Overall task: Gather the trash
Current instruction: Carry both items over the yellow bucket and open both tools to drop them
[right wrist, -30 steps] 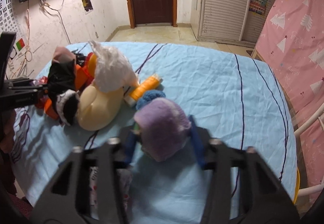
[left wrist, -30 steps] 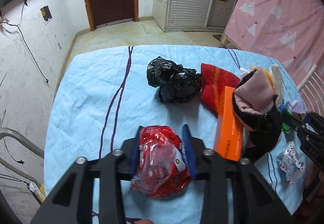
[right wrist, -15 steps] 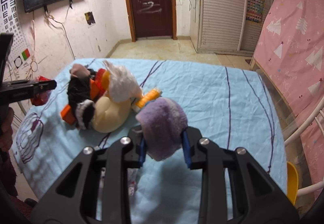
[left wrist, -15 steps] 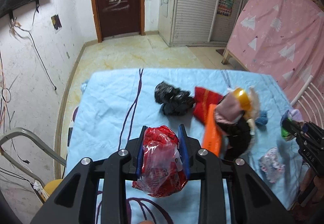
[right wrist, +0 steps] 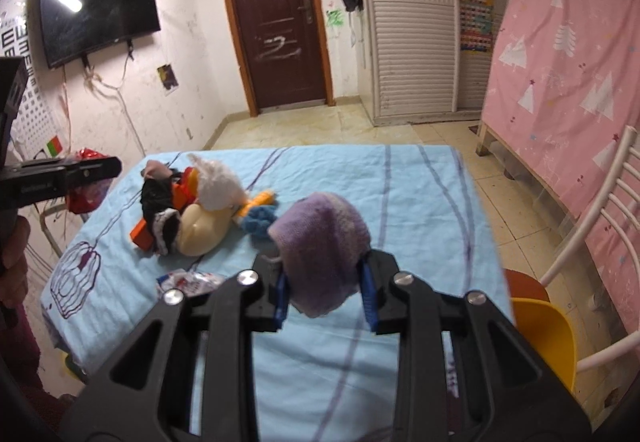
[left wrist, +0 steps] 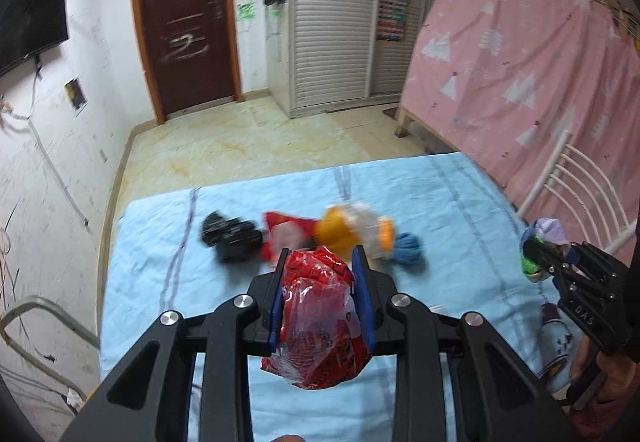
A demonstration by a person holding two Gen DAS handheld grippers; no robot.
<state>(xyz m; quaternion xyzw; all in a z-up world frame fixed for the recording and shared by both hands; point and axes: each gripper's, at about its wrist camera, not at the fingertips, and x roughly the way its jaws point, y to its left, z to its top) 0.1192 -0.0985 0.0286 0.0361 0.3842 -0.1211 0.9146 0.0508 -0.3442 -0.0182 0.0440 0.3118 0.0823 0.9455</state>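
Observation:
My left gripper (left wrist: pixel 321 256) is shut on a crumpled red plastic wrapper (left wrist: pixel 320 326), held in the air above the near edge of the blue-covered table (left wrist: pixel 152 242). From the right wrist view, that left gripper (right wrist: pixel 94 168) shows at the far left, the red wrapper (right wrist: pixel 84 198) hanging under it. My right gripper (right wrist: pixel 324 276) is shut on a fuzzy purple cloth lump (right wrist: pixel 320 238), also lifted off the table. In the left wrist view the right gripper (left wrist: pixel 538 256) sits at the right edge with the purple lump (left wrist: pixel 552 230) in it.
On the table lie a black plastic bag (left wrist: pixel 230 240), a red cloth (left wrist: pixel 280 226), a yellow and white plush toy (right wrist: pixel 204 218), an orange box (right wrist: pixel 142 236), a blue yarn ball (right wrist: pixel 258 222) and a small white wrapper (right wrist: pixel 192 279). A white chair (right wrist: pixel 592 238) and a yellow stool (right wrist: pixel 544 334) stand on the right.
Both grippers have risen and drawn back from the table, each keeping its load. The table and the pile on it look smaller and farther away.

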